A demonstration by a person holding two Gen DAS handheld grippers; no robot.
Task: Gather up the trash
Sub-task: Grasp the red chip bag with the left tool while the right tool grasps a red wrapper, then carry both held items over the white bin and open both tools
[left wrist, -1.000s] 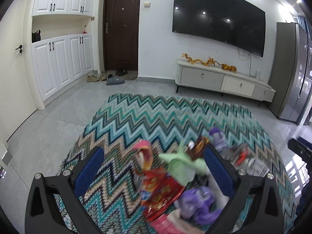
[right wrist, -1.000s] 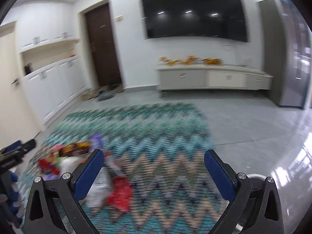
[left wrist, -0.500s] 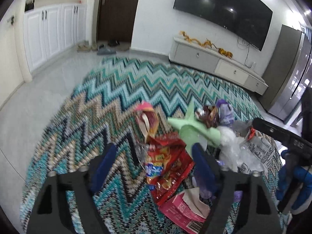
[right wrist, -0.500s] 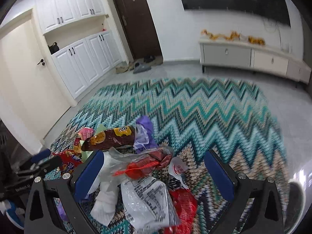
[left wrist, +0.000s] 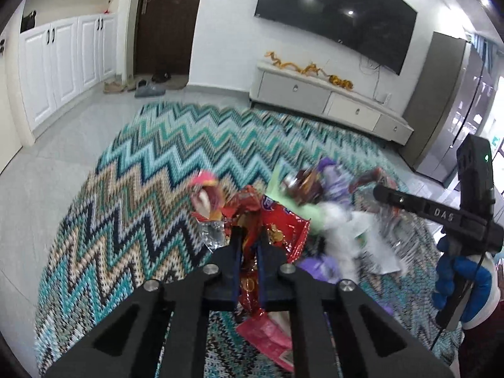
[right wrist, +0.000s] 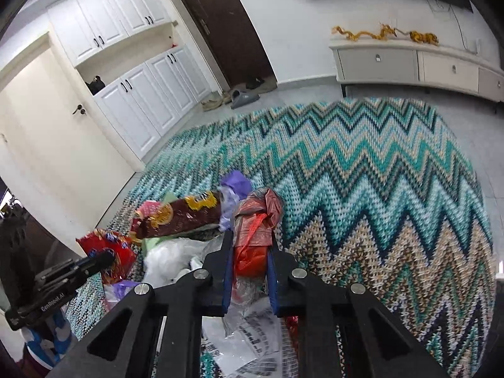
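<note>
Left gripper [left wrist: 249, 240] clamped, jaws nearly together, on a red snack wrapper [left wrist: 277, 225] at the near edge of the trash pile. Just beyond and to the left of that wrapper, a pink-topped packet [left wrist: 206, 190] and a scrap of silver foil [left wrist: 211, 233]. Below the jaws, a pink carton [left wrist: 267, 338] flat on the zigzag rug [left wrist: 151, 170]. To the right, blurred: a pale green sheet [left wrist: 310, 214], white plastic [left wrist: 343, 230], a purple wrapper [left wrist: 334, 176].

Right gripper [right wrist: 249, 247] pinched on a red plastic bag [right wrist: 252, 252], its crumpled top rising above the fingertips. Touching that bag on the left, a dark brown snack bag [right wrist: 186, 217] with yellow print, a purple wrapper [right wrist: 236, 182] behind it. Beneath the fingers, clear printed plastic [right wrist: 252, 337] and white plastic [right wrist: 170, 258]. Far left, the same red snack wrapper [right wrist: 110, 249] at the tip of the other gripper.

Around the pile, zigzag rug [right wrist: 378, 189] on grey tile. Beyond, a low TV cabinet [left wrist: 321, 100], wall television [left wrist: 334, 15], dark door [right wrist: 226, 31], white cupboards [right wrist: 151, 100].
</note>
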